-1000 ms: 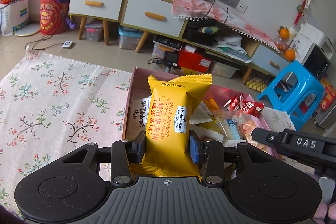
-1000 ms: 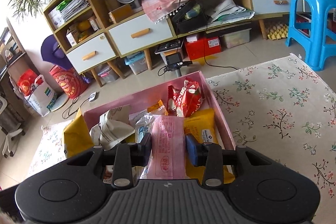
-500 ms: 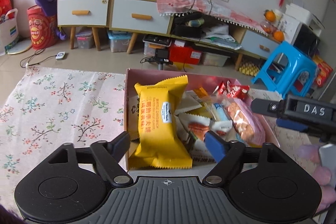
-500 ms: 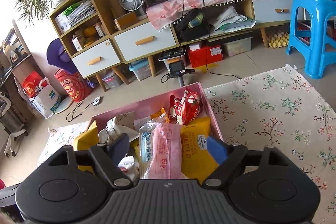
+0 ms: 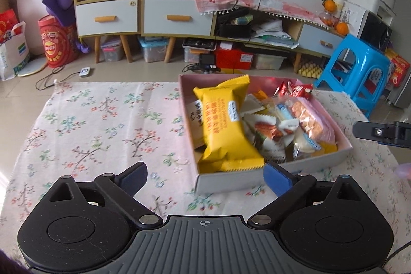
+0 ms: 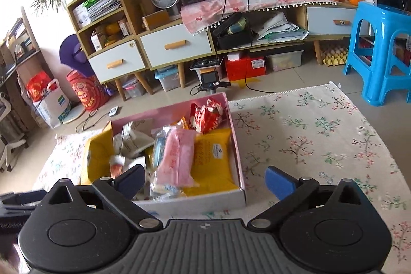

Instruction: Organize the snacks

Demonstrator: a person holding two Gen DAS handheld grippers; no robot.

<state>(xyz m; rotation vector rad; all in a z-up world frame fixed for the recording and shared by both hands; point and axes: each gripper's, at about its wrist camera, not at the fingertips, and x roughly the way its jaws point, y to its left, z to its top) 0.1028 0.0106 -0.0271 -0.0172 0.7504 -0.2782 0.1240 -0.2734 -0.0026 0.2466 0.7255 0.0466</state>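
Note:
A pink box (image 5: 321,161) of snacks sits on the floral cloth. A yellow waffle packet (image 5: 226,130) lies loose on top at the box's left side. My left gripper (image 5: 205,171) hangs just before the box's near wall, jaws opening wide with nothing pressed between them. In the right wrist view a pink packet (image 6: 177,158) lies in the box (image 6: 200,204) beside another yellow packet (image 6: 215,153) and a red one (image 6: 205,114). My right gripper (image 6: 205,176) is over the near wall, jaws opening and holding nothing. Each gripper shows at the edge of the other's view.
The floral cloth (image 5: 102,125) spreads left and right of the box. Beyond the table's far edge are a small camera on a stand (image 6: 210,78), low drawer cabinets (image 5: 177,17) and a blue stool (image 5: 359,73).
Both grippers opened and let go: the yellow packet and the pink packet now lie in the box. Both grippers drew back from the box, which now looks farther away.

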